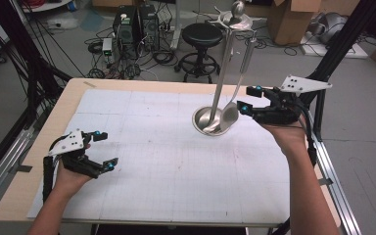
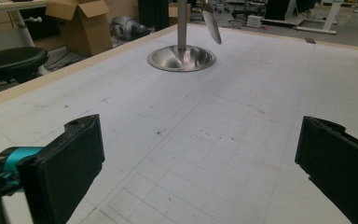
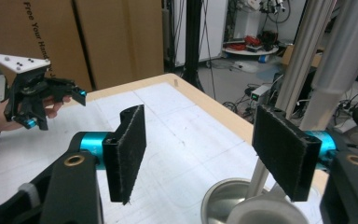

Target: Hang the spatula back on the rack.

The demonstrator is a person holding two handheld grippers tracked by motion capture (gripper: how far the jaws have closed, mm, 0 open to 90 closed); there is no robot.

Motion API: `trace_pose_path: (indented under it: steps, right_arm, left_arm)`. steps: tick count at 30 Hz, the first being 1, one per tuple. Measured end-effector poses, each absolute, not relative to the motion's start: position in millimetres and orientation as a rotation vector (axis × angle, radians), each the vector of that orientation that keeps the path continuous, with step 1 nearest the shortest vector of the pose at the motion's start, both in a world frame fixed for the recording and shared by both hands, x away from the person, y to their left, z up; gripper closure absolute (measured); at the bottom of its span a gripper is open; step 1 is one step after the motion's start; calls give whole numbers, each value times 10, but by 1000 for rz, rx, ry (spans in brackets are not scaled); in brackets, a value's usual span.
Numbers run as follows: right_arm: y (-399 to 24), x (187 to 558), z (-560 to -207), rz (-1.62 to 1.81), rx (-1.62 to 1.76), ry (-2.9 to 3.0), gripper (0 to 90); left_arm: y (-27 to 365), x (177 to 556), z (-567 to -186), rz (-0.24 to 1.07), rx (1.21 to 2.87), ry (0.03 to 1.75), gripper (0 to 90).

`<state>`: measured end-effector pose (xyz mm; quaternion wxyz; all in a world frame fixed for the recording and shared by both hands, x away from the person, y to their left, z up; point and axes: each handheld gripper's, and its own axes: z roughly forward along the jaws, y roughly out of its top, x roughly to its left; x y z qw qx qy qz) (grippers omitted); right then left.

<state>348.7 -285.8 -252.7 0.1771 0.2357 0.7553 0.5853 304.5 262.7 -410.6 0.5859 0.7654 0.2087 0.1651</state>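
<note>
Lower left of the high view, the left gripper [image 1: 104, 150] sits over the white mat [image 1: 156, 161], jaws wide and empty. Farther off at right centre, the right gripper [image 1: 251, 100] is parted around nothing, just beside the hanging spoon [image 1: 229, 116] over the stand's round base [image 1: 201, 119].

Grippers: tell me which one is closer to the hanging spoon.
The right gripper, beside the spoon on the steel stand; the left gripper rests far across the table.
</note>
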Motion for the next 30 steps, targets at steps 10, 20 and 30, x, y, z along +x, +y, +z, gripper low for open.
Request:
trace_pose_path:
  steps: [10,20,30]
  right_arm:
    - [-2794,3374,-2694,1665,621,2169,298]
    - [-2743,3296,-3077,1662,677,2169,216]
    - [-2694,3217,-3347,1641,702,2203,208]
  left_arm:
    - [2628,3038,-4103,377,1781,483,17]
    - [2626,3039,-4101,368,1768,465,17]
    - [2624,3043,-4103,358,1759,465,17]
